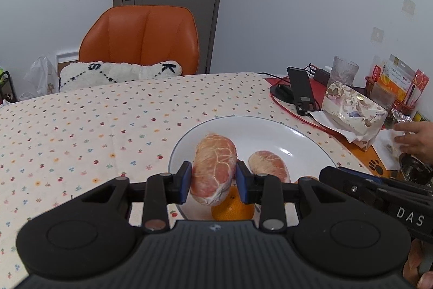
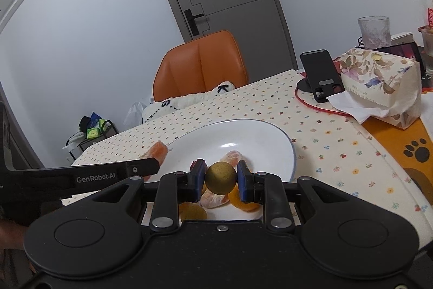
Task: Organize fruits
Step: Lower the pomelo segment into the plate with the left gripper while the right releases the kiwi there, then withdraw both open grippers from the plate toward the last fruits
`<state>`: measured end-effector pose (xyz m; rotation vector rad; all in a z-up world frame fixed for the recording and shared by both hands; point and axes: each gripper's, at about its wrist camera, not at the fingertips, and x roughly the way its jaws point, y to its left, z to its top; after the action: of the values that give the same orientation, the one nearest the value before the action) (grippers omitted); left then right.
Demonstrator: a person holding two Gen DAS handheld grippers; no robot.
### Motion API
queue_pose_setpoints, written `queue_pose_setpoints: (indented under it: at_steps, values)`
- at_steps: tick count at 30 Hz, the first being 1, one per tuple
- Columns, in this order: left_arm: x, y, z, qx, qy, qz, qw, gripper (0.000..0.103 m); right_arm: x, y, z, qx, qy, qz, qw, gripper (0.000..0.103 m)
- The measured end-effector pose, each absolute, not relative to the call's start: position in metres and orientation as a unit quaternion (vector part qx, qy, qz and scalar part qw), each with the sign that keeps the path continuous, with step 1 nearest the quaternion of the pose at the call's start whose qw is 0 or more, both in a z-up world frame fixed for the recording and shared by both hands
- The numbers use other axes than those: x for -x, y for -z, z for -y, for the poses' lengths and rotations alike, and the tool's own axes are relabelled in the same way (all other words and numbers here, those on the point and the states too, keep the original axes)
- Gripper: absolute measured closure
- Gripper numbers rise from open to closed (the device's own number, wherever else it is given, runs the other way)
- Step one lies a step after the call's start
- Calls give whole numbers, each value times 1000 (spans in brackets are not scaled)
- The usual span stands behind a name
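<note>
Both loads should be lowered gently onto the plate [image 1: 186, 137], lower center: left gripper [image 1: 213, 180] is clamped on a peeled pomelo segment [image 1: 212, 170], right gripper [image 2: 220, 178] is pinched on a small round fruit [image 2: 220, 178].

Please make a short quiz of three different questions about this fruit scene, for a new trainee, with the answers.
1. True or false: the left tongs hold a peeled pomelo segment.
2. What do the right tongs grip? A) a small round brownish-green fruit B) a glass C) a tissue pack
3. Fill in: a whole orange lies on the white ____.

Key: 1 true; 2 A; 3 plate.
</note>
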<state>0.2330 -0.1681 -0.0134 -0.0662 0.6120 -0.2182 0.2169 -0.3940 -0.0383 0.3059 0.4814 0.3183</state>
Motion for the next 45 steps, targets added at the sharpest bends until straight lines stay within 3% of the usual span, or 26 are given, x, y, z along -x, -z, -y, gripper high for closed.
queue_pose_setpoints:
  at_steps: [11,15,22,27,45]
  values:
    - [-227,4,150,40,95,-289,952,66,-222,34,381,-146,-169,-236,946,79]
    - [-219,-3,136,40,81,-285,954,60,-222,30,374,-148,-173,-230,946,79]
    - [-202,-14,112,40,53,-276,959,40,-216,21,362,-147,-184,-220,947,50]
    - [-190,-19,102,36,27,-271,961,26,-207,18,355,-146,-197,-221,944,45]
    - [-136,-17,56,53,-21,-263,963,22,-178,16,321,-131,-241,-235,933,35]
